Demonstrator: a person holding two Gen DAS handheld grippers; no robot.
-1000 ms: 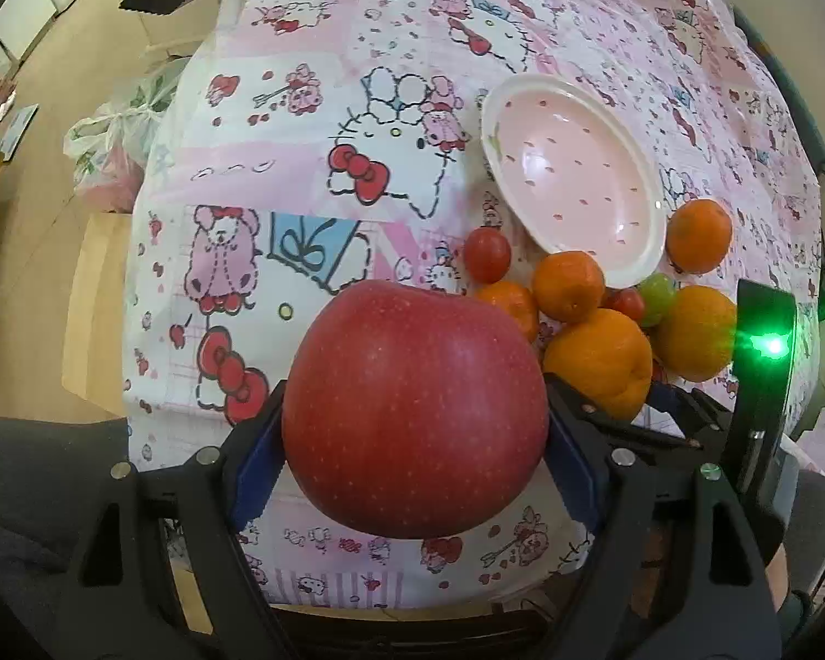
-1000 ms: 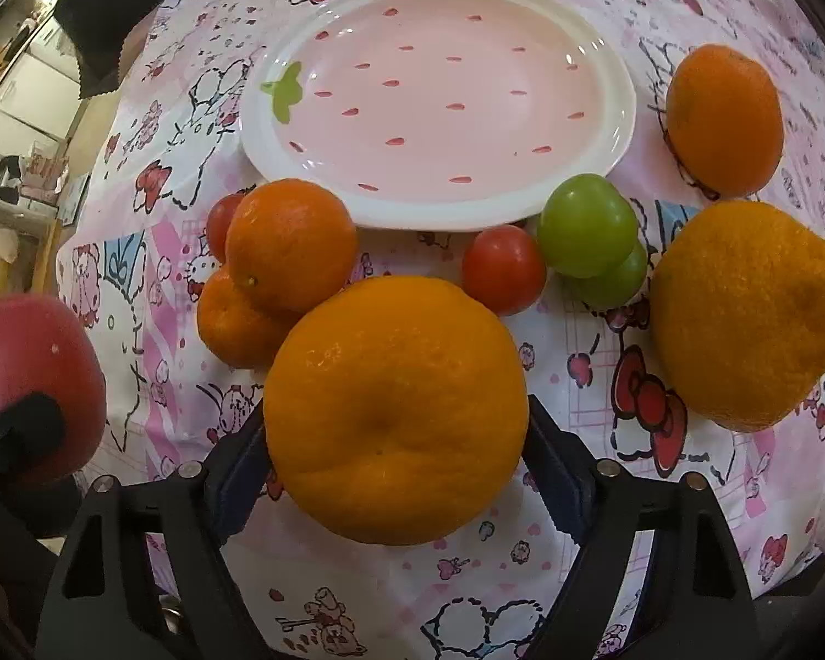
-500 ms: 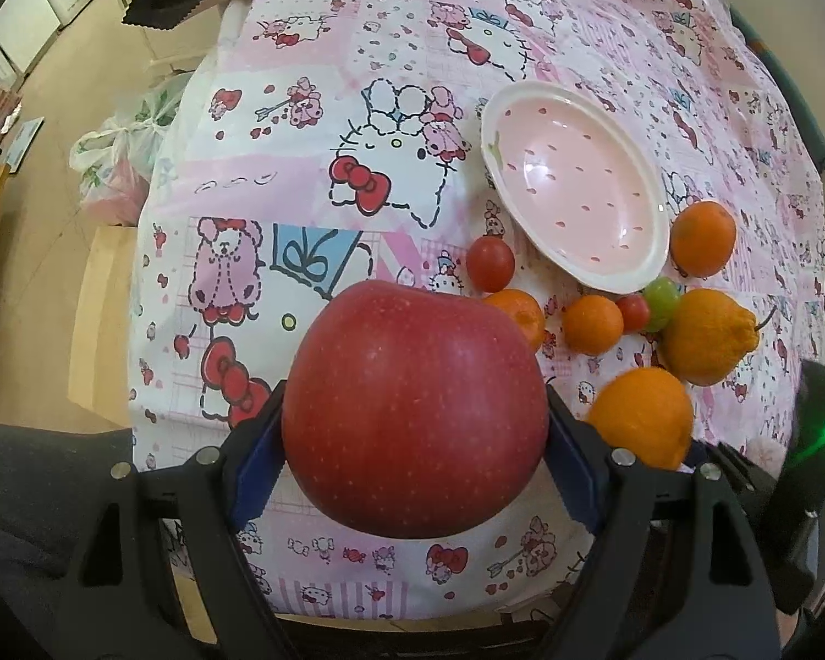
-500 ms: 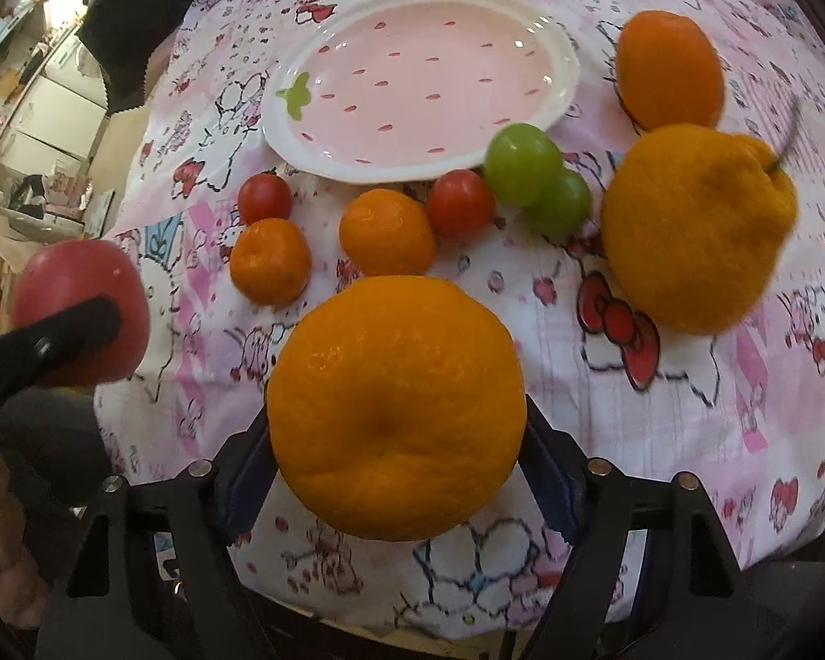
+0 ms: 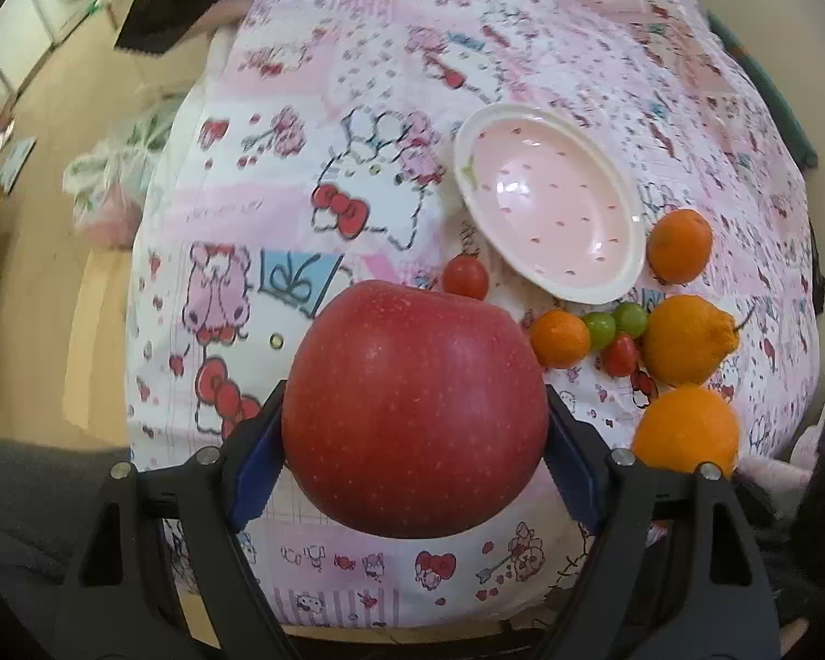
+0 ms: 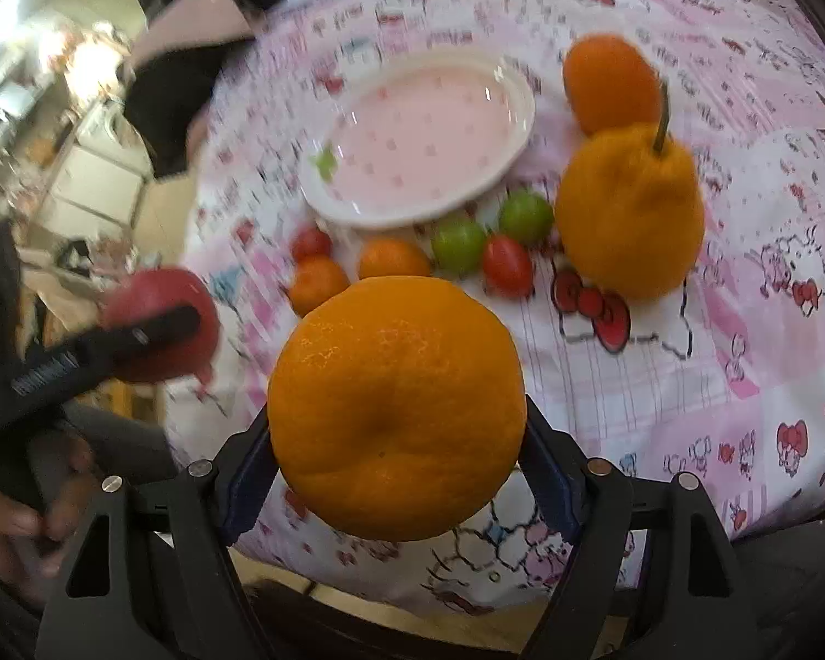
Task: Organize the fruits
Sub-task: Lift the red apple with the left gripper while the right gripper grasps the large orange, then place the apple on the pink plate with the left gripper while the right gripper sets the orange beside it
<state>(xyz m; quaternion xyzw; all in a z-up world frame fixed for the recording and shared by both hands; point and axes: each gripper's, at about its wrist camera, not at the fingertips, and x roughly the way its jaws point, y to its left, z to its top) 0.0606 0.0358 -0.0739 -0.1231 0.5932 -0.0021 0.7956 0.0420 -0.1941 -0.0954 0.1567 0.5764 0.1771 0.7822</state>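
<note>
My left gripper (image 5: 415, 445) is shut on a big red apple (image 5: 415, 407), held above the near part of the pink cartoon tablecloth. My right gripper (image 6: 396, 467) is shut on a large orange (image 6: 396, 407), lifted off the cloth near the front edge. That orange (image 5: 687, 429) shows at the lower right of the left wrist view, and the apple (image 6: 159, 289) at the left of the right wrist view. A pink strawberry plate (image 5: 577, 297) (image 6: 412, 214) lies empty beyond the loose fruit.
On the cloth lie a bumpy stemmed orange (image 6: 630, 214), a mandarin (image 6: 610, 82), two small mandarins (image 6: 393, 258), green grapes (image 6: 459, 245) and cherry tomatoes (image 6: 506, 267). A plastic bag (image 5: 115, 192) sits on the floor to the left. A hand (image 6: 5, 522) holds the left gripper.
My right gripper has risen and drawn back from the fruit pile with the large orange in it. The apple stays in my left gripper, nearly still.
</note>
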